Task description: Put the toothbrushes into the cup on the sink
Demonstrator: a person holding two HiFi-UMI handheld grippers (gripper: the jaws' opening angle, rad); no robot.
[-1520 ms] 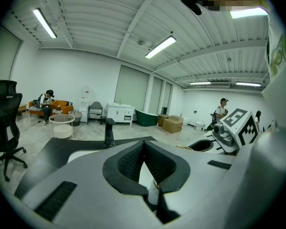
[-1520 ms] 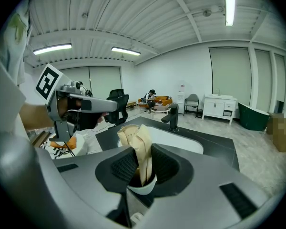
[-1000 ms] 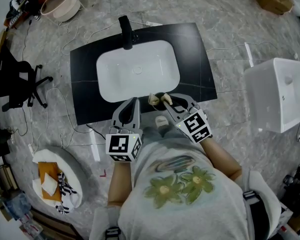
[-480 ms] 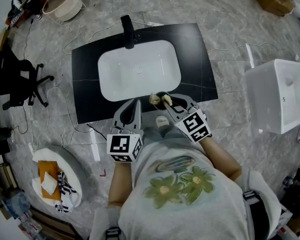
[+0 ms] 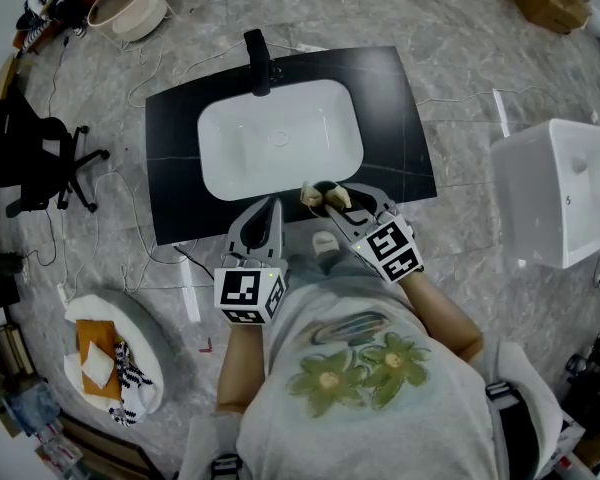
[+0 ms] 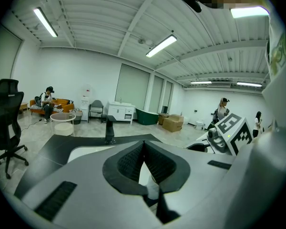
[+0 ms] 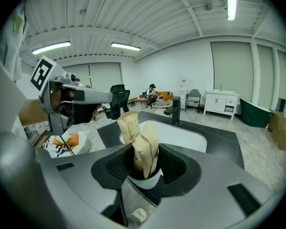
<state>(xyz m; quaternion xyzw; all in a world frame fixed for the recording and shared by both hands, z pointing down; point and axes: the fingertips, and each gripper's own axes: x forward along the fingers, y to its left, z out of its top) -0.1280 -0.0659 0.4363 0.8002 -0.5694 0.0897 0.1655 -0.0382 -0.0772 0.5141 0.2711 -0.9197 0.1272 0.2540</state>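
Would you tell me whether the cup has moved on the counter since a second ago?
No. The cup holding the wrapped toothbrushes stays at the same spot by the counter's near edge, in front of the basin.

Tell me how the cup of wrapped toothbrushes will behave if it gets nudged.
The cup looks small and probably light, so it may slide or tip. The paper-wrapped toothbrushes stand tall and lean, likely making it top-heavy.
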